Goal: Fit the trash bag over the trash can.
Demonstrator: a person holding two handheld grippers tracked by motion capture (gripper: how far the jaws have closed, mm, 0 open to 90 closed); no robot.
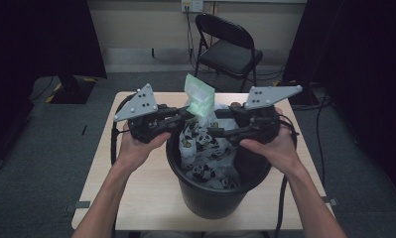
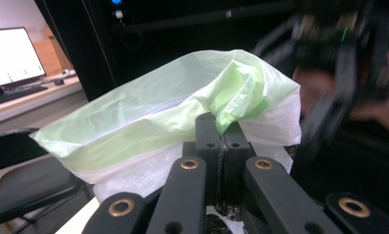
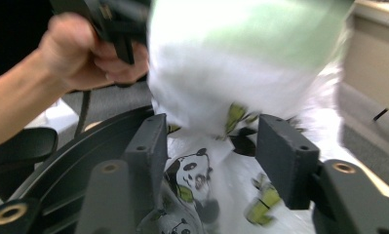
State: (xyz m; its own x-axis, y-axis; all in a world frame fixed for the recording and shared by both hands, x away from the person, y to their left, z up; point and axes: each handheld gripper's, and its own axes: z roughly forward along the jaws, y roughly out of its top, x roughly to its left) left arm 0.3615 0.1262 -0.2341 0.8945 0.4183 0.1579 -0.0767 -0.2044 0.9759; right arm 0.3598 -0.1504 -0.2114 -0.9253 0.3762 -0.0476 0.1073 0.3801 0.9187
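The bucket (image 1: 216,191) is black. Inside the bucket sits a white bag (image 1: 205,148) printed with black-and-white pandas and yellow-green patches. Above the bucket, the upper part of the bag (image 2: 182,102) is pale green over plain white. Both grippers beside the bucket, the left gripper (image 1: 186,114) and the right gripper (image 1: 216,121), are black with brass-coloured pins and grey plates. Under the bucket the table (image 1: 151,198) is light beige. Behind the bucket stands a black chair (image 1: 228,49).

The right gripper (image 3: 209,161) has its jaws parted around the panda-print bag (image 3: 216,97) above the black bucket (image 3: 85,141).
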